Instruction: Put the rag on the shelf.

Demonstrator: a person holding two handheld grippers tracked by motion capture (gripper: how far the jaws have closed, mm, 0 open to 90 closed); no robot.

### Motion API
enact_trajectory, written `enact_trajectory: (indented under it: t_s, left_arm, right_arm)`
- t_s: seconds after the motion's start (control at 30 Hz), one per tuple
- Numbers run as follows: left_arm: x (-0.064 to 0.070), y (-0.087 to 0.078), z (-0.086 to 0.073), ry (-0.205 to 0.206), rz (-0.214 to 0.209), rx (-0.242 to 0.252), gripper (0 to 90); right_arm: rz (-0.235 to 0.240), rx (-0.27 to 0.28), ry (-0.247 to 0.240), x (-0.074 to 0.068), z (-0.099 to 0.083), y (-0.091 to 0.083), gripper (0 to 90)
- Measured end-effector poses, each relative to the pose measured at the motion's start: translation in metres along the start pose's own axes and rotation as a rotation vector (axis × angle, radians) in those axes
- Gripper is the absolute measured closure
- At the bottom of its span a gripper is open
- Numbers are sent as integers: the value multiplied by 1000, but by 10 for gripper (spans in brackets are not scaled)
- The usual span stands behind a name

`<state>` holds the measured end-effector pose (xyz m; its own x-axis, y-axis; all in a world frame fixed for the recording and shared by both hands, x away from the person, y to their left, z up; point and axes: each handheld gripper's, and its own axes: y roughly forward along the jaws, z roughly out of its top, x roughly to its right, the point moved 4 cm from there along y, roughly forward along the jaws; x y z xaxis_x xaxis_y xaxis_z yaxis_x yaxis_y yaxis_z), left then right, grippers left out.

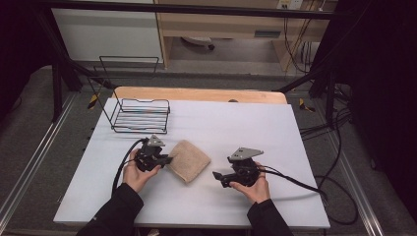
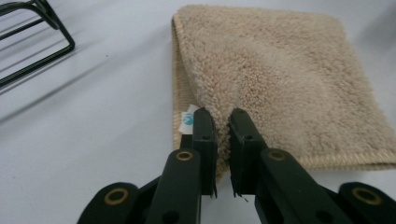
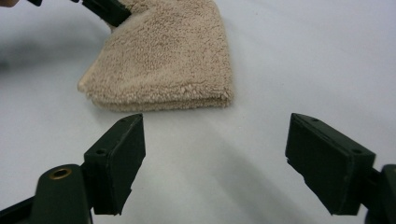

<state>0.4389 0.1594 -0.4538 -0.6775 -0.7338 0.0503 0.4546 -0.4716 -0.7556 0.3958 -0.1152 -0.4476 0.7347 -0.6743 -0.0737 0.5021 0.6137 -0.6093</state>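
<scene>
left gripper (image 2: 222, 122) pinches the fluffy beige folded towel (image 2: 275, 79) (looped pile); right gripper (image 3: 215, 140) gapes wide.

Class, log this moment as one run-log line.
left hand-held gripper: shut on folded towel edge | right hand-held gripper: open, short of towel | wire basket: empty, far-left on table

Even overhead light falls on the pale tabletop (image 1: 221, 123), surroundings dark. Soft shadows trail the wire basket (image 1: 140, 115). Both gripper views blur close fingers (image 3: 119, 158); towel (image 2: 280, 74) stays sharp.
</scene>
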Motion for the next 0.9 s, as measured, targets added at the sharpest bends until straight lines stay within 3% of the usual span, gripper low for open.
enact_trajectory:
  t_s: [0.07, 0.17, 0.2, 0.23, 0.3, 0.43, 0.57, 0.63, 0.67, 0.77, 0.9]
  left_arm:
    - [-4, 8, -3, 7, 10, -27, 805]
    - [-9, 11, -4, -20, 14, -13, 741]
    - [-10, 11, -4, -6, 40, -15, 611]
    - [-11, 12, -4, -4, 47, -19, 611]
    - [-14, 13, -6, -21, 27, -19, 578]
    - [-12, 16, -7, -51, -21, -19, 669]
    - [-15, 17, -6, -88, -54, -32, 674]
    - [-13, 17, -6, -82, -44, -37, 682]
    - [-12, 16, -6, -81, -49, -42, 746]
    - [-9, 16, -5, -71, -42, -37, 800]
    - [-7, 10, -6, -73, -24, -19, 821]
  right_arm:
    - [-3, -2, -2, 0, 0, 0, 194]
    - [-2, -1, -1, 0, 0, 0, 190]
    - [-1, -1, 0, 0, 0, 0, 186]
    - [-1, -1, 0, 0, 0, 0, 186]
    - [0, 0, 1, 0, 0, 0, 184]
    - [5, 1, 5, 0, 0, 0, 179]
    - [8, 4, 10, 0, 1, 0, 172]
    - [14, 7, 14, -1, 1, 0, 168]
    - [18, 9, 17, -1, 1, 0, 168]
    - [21, 11, 16, -1, 1, 0, 167]
    - [25, 5, 18, -2, 1, 0, 166]
